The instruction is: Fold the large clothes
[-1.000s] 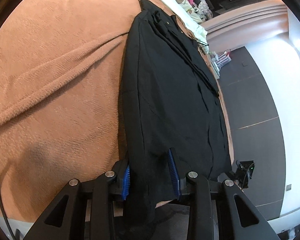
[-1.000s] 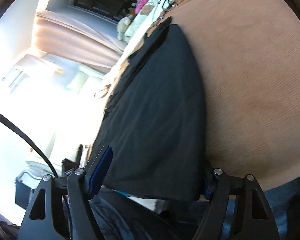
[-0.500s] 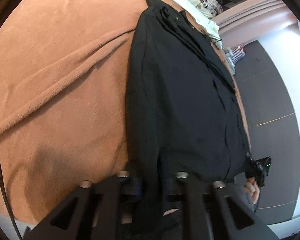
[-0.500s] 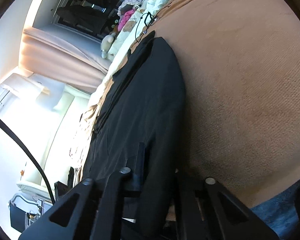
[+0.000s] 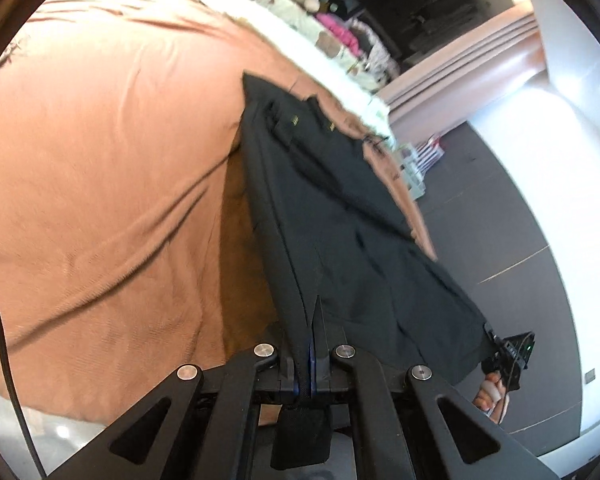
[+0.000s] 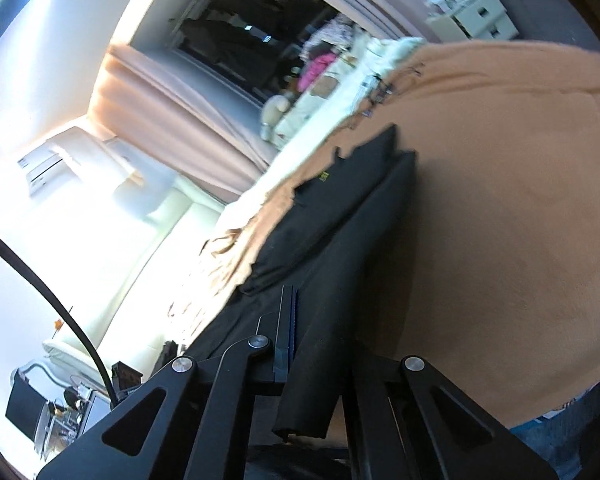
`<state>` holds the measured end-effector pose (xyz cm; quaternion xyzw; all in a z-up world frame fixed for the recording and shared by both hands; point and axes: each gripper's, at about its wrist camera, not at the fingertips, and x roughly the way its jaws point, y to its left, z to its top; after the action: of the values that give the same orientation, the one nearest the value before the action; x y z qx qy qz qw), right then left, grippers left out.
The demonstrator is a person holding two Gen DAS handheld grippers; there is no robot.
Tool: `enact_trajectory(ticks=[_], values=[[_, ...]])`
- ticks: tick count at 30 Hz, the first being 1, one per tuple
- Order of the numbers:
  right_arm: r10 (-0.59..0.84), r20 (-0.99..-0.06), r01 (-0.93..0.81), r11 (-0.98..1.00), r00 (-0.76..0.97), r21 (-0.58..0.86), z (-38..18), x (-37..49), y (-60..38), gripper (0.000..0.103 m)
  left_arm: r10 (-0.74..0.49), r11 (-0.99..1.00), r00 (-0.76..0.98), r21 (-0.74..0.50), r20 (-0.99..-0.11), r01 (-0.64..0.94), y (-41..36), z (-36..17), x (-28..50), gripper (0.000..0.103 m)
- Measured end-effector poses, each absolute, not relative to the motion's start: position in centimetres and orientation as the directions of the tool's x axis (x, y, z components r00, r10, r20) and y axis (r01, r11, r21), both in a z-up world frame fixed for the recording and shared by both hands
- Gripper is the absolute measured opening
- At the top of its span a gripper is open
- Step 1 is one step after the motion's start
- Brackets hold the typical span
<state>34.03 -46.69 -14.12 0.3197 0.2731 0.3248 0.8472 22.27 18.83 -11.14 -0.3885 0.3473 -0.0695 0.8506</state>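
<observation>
Hiding right tongs [image 6: 300, 344] tips: black garment [image 6: 340, 248] (blurred).

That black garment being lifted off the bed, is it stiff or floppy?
Probably floppy: the black garment sags between the left gripper and right gripper. Its pinched hem droops below both. It seems fairly light, since it lifts off the orange bedspread from two pinches.

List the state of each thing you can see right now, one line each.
Garment: black, near end lifted off the bed, far end lying on it.
Left gripper: shut on the garment's near edge.
Right gripper: shut on the garment's near edge.
Bedspread: orange-brown, wrinkled, spread over the bed.
</observation>
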Motion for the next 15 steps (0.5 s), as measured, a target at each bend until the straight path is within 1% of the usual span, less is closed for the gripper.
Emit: enact_trajectory(ticks=[6,12,15], values=[[0.748,-0.202,-0.439,0.56,0.632,0.703,-12.4,28.5,-46.8,0.0,-0.378,0.668,0.795,-0.734,-0.474,-0.119,19.9,-7.5,18.6,0.002],[0.771,-0.155,-0.496,0.534,0.617,0.685,-13.2,23.6,-49.1,0.0,-0.359,0.675,0.822,-0.731,-0.441,-0.097,20.0,-4.3,13.9,0.002],[0.768,-0.147,-0.488,0.53,0.624,0.694,-13.8,21.4,-49.9,0.0,-0.35,0.69,0.831,-0.719,-0.431,-0.082,19.3,-2.9,11.7,0.002]])
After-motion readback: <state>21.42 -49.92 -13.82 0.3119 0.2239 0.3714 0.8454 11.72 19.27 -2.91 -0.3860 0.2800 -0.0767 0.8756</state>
